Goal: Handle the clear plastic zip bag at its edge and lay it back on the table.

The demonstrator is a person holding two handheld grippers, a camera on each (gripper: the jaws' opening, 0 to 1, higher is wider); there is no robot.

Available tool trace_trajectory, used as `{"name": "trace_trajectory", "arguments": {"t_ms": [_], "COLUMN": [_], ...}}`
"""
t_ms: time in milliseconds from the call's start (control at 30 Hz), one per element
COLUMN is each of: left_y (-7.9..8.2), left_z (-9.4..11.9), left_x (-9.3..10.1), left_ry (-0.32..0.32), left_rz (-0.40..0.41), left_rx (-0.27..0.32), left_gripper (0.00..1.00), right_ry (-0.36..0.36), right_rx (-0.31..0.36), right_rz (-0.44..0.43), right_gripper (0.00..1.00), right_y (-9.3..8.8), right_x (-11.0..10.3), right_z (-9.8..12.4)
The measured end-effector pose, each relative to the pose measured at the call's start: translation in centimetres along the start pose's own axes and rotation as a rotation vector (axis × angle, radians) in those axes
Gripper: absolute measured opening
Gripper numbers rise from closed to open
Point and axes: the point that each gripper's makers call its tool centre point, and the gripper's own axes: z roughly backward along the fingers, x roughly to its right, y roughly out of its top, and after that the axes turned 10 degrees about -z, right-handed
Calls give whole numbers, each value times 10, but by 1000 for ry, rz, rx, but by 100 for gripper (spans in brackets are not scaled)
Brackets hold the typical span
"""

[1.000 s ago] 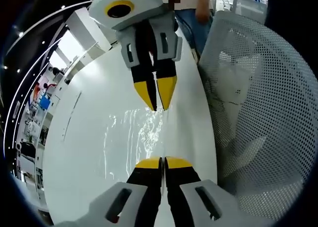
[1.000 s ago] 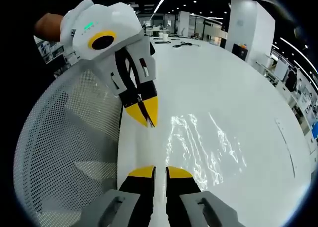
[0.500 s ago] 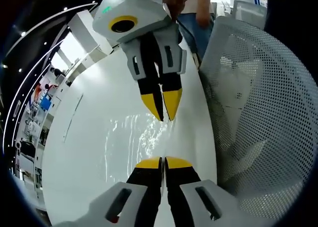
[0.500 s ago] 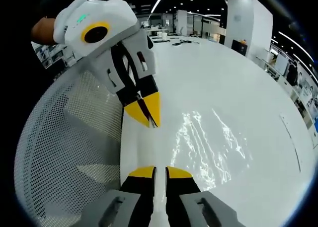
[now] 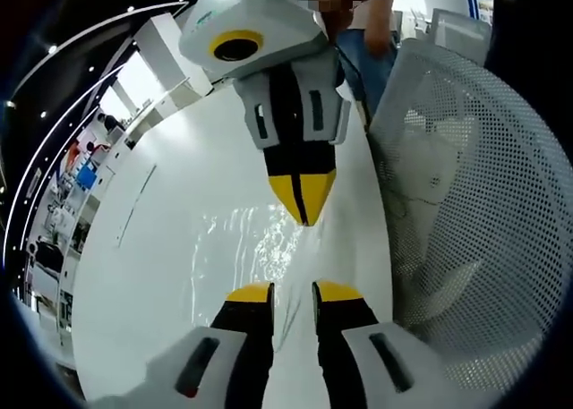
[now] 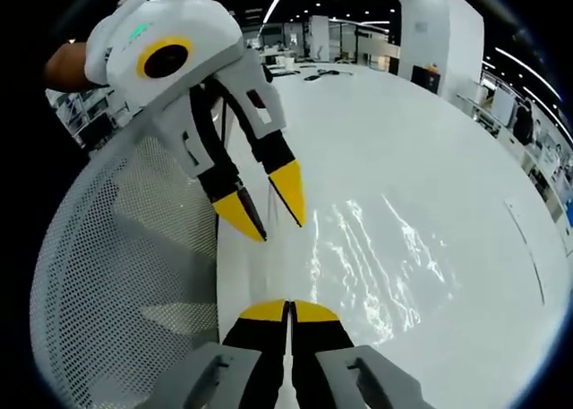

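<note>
The clear plastic zip bag is hard to make out against the white table, showing mainly as crinkled glare at mid-frame; its edges are unclear. The left gripper has its jaws apart. The right gripper has its jaws together, apparently pinching the bag's near edge.

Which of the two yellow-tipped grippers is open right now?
The left gripper is open: its yellow tips stand apart in both views. The right gripper has its tips pressed together at the near edge of the clear zip bag on the white table.
</note>
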Motion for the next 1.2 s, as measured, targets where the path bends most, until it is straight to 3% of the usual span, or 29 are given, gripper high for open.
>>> {"name": "trace_trajectory", "arguments": {"t_ms": [633,967,1200], "left_y": [19,14,13], "left_z": [1,-1,0], "left_x": [2,-1,-6], "left_ry": [-15,2,21], "left_rz": [-30,-52,-40], "left_rx": [43,7,4], "left_gripper": [15,10,5], "right_ry": [-63,-80,-129], "right_rx": [-20,31,76], "right_rz": [-35,10,41], "right_gripper": [0,0,0], "right_y": [13,34,51], "right_x": [14,12,19], "right_z": [1,15,27]}}
